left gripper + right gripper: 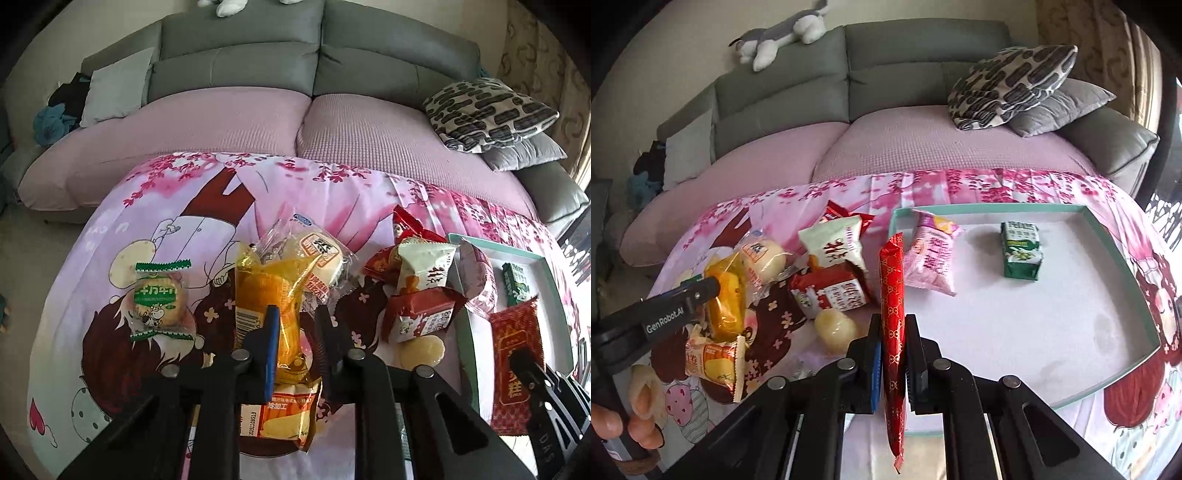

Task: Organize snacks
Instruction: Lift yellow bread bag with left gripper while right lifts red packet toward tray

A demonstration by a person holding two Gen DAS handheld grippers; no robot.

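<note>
Between the right gripper jaws, clamped edge-on, hangs the red patterned packet, over the near-left edge of the teal-rimmed tray. Tray already holds a pink packet far left and a green carton further right. Left gripper jaws sit narrow around the yellow packet in the loose pile on the cartoon cloth; firm grip unclear. Step judged: placing red packet. Next: carry over bare tray floor, lower, release.

A red packet with gold lattice, a pink packet, a green-white carton, a teal-rimmed tray.
</note>
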